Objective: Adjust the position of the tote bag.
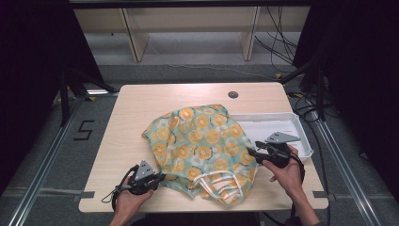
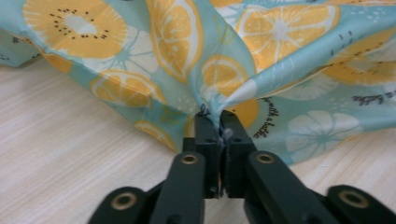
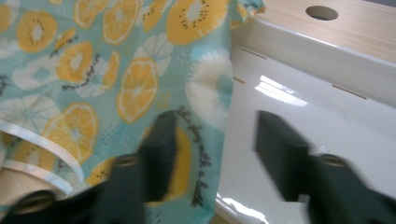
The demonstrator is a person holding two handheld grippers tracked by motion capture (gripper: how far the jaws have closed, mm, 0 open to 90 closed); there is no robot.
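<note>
Turquoise cloth bag [image 1: 200, 143] with orange slices printed on it lies crumpled in the middle of the table [image 1: 127, 122], its right edge over the rim of the white tray [image 1: 301, 136]. I judge the work is only at its start: one edge is caught, but the bag is not yet spread or lifted. The left gripper [image 2: 215, 122] lies low near the front edge, jaws clamped on a fold of the bag. The right gripper [image 3: 212, 135] hovers at the bag's right edge, jaws apart, one over the cloth, one over the tray.
</note>
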